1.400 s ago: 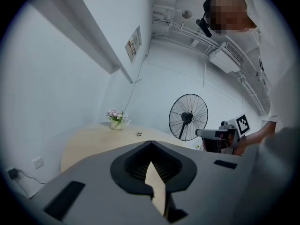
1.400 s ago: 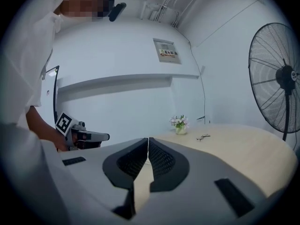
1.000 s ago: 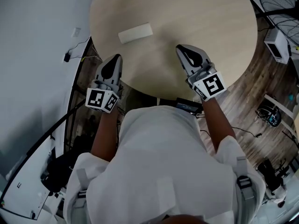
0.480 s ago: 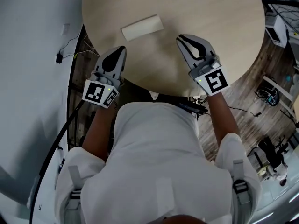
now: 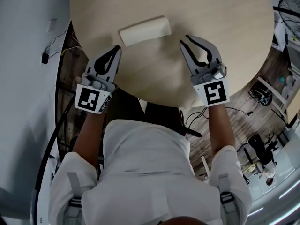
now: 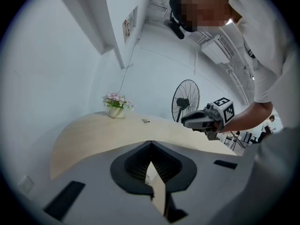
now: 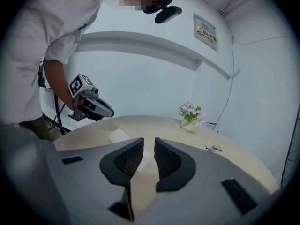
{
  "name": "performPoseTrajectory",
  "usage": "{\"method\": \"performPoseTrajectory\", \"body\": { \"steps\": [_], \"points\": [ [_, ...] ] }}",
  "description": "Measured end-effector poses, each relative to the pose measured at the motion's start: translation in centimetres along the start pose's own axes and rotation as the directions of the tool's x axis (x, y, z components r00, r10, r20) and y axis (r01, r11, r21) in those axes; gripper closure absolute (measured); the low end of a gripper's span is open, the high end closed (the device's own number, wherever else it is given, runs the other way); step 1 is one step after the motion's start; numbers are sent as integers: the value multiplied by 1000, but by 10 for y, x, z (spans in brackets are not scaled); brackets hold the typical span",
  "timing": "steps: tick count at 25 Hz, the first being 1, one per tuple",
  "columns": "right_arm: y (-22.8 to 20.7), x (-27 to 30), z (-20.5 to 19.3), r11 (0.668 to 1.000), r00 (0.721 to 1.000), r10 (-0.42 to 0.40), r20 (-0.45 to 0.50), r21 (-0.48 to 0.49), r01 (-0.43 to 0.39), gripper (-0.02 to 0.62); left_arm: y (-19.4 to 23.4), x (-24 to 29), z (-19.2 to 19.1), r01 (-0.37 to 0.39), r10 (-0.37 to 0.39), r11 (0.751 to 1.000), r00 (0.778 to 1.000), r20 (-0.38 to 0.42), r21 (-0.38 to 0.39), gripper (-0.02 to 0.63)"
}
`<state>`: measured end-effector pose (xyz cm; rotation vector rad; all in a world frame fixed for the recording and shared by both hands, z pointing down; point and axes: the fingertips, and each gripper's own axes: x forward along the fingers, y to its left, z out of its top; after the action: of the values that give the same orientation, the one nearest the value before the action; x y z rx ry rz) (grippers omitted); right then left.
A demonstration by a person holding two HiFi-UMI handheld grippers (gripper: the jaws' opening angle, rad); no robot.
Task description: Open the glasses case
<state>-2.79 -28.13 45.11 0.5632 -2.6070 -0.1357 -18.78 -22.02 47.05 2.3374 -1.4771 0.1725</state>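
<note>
Round pale wooden table [image 5: 225,18] is filling the upper part of the head view, and it is standing on a wooden floor beside a white wall. A cream oblong glasses case [image 5: 145,30] is lying flat on the tabletop, on the person's left half of the table. It is looking closed, and nothing is touching it.

The left gripper [image 5: 115,52] is hovering over the near edge of the table, just in front of the case but apart from it. Its 2 jaws are pressing together at the tips, and they are grasping nothing; only a thin strip of the tabletop is showing through the slot lower down.

The right gripper [image 5: 184,40] is hovering over the table to the right of the case, also apart from it. Its 2 jaws are standing a little apart with a narrow gap, and they are not clamping anything. Through this gap the right gripper view is showing the tabletop and a part of the case farther ahead.

At the far side of the table a small pot of pink flowers [image 7: 190,116] is standing, and a pair of thin-framed eyeglasses [image 7: 213,148] is lying near it. A black standing fan [image 6: 186,100] is showing behind the table. The person is wearing a white short-sleeved shirt [image 5: 145,168] and is leaning over the table.
</note>
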Motion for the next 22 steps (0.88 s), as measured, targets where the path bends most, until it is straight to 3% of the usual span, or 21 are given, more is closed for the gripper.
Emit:
{"method": "performPoseTrajectory", "body": {
  "steps": [4,7,10,12,18,22],
  "points": [
    [6,22,-13,999,999,40,17,-37,-39,500,5,-3,-22,-8,12,996,999,-46,90,594],
    [15,36,-33,987,997,74,-26,-139,-77,494,1,0,-32,5,2,987,999,-47,161,594],
    [21,46,-59,931,988,74,-133,-347,-116,486,0,9,-36,17,-11,981,999,-31,192,594],
    [24,50,-66,891,984,72,-166,-432,-138,486,4,14,-37,5,0,981,1000,-26,192,594],
    [29,50,-76,834,977,86,-194,-522,-177,485,12,22,-27,-53,48,979,998,31,195,594],
    [30,51,-82,755,978,41,-206,-635,-165,485,10,24,-28,-59,49,973,997,53,225,594]
  ]
}}
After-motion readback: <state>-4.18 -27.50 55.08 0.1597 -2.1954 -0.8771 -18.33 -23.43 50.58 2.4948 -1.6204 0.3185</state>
